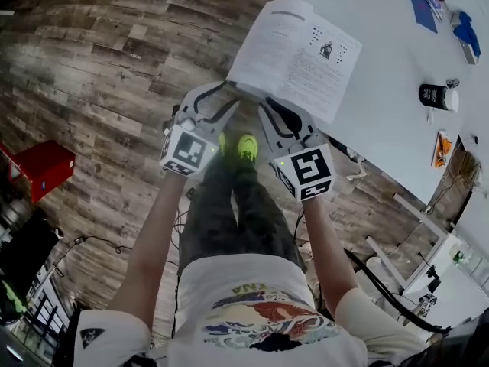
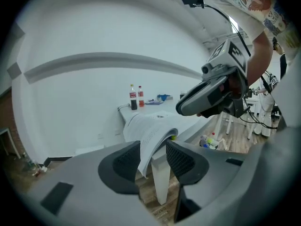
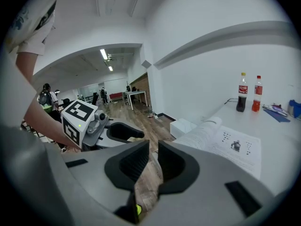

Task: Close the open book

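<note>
The open book (image 1: 294, 52) lies at the near corner of the white table (image 1: 382, 105), pages up. Both grippers meet its near edge. My left gripper (image 1: 221, 90) is at the book's left corner. In the left gripper view its jaws (image 2: 153, 159) stand wide apart, and the drooping edge of the book (image 2: 150, 131) hangs between the pads without being pressed. My right gripper (image 1: 279, 107) is at the same edge further right. Its jaws (image 3: 154, 161) stand almost together on a thin pale edge of the book (image 3: 225, 145). Each gripper view shows the other gripper beside it.
Two cola bottles (image 3: 249, 94) stand at the table's far end, beside blue items (image 1: 422, 6). A black cup (image 1: 435, 96) sits to the right of the book. A red box (image 1: 42, 167) stands on the wooden floor at left. The person's legs and yellow shoes (image 1: 246, 147) are below the grippers.
</note>
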